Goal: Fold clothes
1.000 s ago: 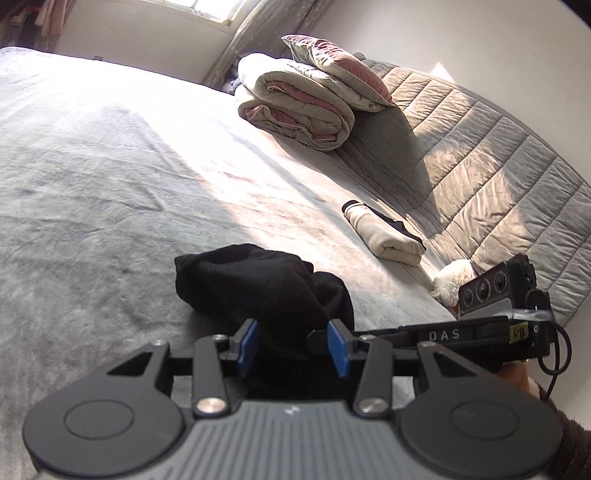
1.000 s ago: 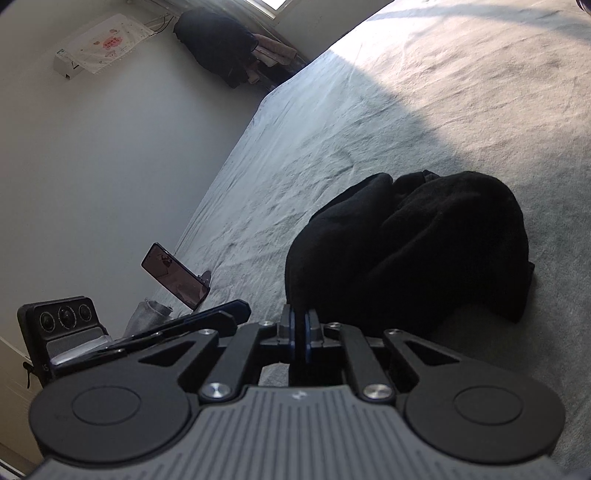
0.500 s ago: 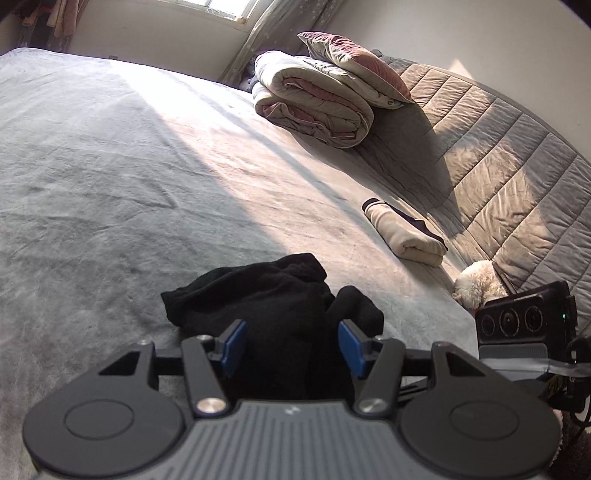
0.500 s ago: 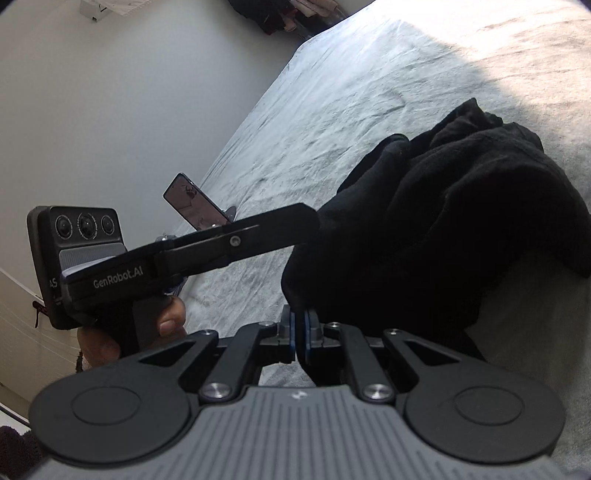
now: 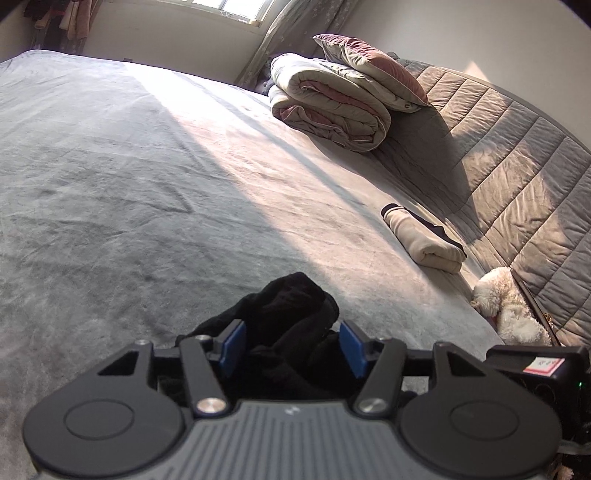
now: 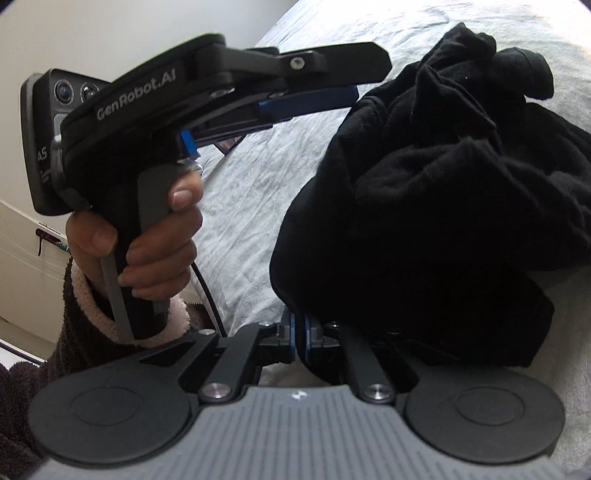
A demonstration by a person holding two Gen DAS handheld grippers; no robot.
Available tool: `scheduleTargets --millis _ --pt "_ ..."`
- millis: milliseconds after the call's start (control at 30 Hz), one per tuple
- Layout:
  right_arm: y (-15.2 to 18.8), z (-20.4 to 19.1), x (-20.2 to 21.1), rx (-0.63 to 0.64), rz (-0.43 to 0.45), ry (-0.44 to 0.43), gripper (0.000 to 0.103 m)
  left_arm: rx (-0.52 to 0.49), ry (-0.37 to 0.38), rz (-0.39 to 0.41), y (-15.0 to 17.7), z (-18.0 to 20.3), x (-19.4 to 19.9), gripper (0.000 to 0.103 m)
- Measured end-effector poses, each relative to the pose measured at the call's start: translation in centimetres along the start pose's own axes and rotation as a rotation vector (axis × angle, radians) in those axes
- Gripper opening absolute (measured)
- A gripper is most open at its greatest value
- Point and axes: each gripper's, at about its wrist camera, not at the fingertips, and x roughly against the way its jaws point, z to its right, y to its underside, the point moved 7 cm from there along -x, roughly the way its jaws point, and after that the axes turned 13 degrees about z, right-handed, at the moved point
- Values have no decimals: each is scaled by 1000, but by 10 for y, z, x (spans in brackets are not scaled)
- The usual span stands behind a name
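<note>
Left jaws [image 5: 291, 347] apart astride black garment [image 5: 288, 325], right jaws [image 6: 297, 332] clamped on it, both angled down.

A bedroom in a private home: a wide bed under a grey plush cover [image 5: 155, 177] fills the room, backed by a grey quilted padded headboard [image 5: 517, 155]. A rolled beige-and-pink duvet [image 5: 325, 107] and a dusty-pink pillow [image 5: 369, 70] are stacked at the head of the bed, a fluffy white soft toy [image 5: 506, 306] sits against the headboard, and sunlight falls from a curtained window [image 5: 236, 9] in the far wall. Clothes hang in the far corner [image 5: 62, 22].
</note>
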Motion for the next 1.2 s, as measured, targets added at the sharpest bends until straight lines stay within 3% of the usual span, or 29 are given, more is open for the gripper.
scheduleTargets --millis 167,333,367,400,433,633,733,900,1033,1200 --pt "6 2 1 9 -19 4 11 -20 -32 -12 0 -5 -14 60" --pt "-1 6 18 16 27 11 20 -22 -70 -46 6 -14 -33 61" --pt "-3 6 24 21 42 13 28 -14 -75 -52 7 -16 -35 61" --pt "-5 6 30 28 58 11 44 -7 -79 -57 9 -18 -38 61" --pt "-8 6 37 35 78 3 48 2 -82 -61 9 -19 -41 61" --pt "-31 19 78 6 225 15 48 68 -62 -65 9 -20 -47 58" --pt "-48 35 97 -60 323 52 48 79 -46 -69 10 -17 -48 45" --pt "-64 66 95 -133 430 198 48 44 -54 -65 11 -10 -49 12" --pt "-67 80 88 -118 432 307 48 14 -91 -35 8 -9 -44 7" --pt "-61 79 53 -41 383 353 48 14 -150 13 0 -21 -29 6"
